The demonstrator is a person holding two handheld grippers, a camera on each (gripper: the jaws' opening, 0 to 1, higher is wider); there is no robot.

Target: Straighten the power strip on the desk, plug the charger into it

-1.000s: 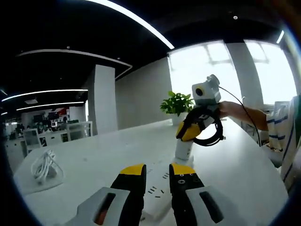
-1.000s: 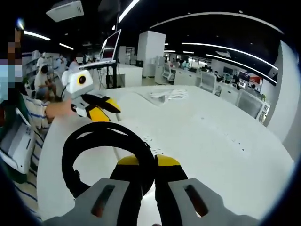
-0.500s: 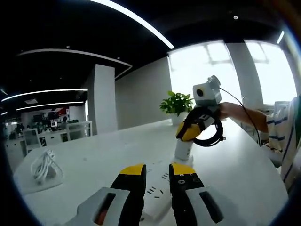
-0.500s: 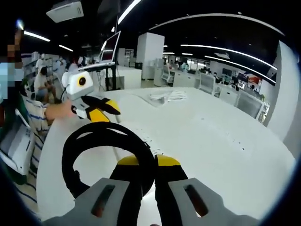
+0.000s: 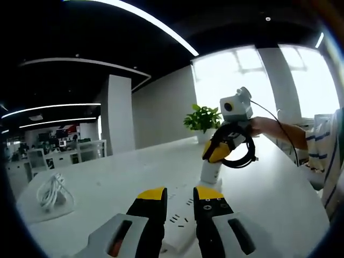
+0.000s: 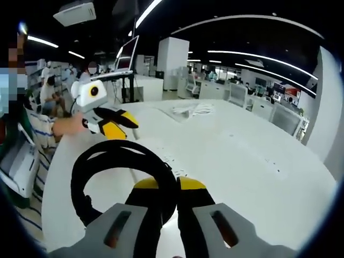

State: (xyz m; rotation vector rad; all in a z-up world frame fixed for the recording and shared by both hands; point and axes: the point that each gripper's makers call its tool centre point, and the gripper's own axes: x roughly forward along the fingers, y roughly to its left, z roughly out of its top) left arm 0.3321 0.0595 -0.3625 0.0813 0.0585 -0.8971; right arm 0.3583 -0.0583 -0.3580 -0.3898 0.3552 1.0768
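Left gripper: the left gripper (image 5: 179,194), black with yellow tips, rises from the bottom of the left gripper view with a narrow gap between its jaws, holding nothing. In the right gripper view it (image 6: 121,121) hangs above the counter on the left, held by a person's hand (image 6: 67,124).
Right gripper: the right gripper (image 6: 170,185) has its yellow-tipped jaws closed on a coiled black cable (image 6: 115,177), which loops up and to the left of the jaws. In the left gripper view it (image 5: 217,152) hovers above the far end of the power strip, the black loop (image 5: 239,153) hanging from it.
Charger: a white block-shaped charger (image 5: 210,173) stands upright just below the right gripper's yellow tips, at the far end of the strip; whether it is seated in a socket cannot be told.
Power strip: a long white plastic power strip (image 5: 180,223) lies flat on the counter, running away between and beyond the left gripper's jaws, its socket slots facing up.
Counter: a wide white counter (image 5: 107,188) carries everything.
Other items: a bundle of white cable (image 5: 51,192) rests well apart on the left of the counter; a green potted plant (image 5: 203,119) stands at the far edge by the bright windows.
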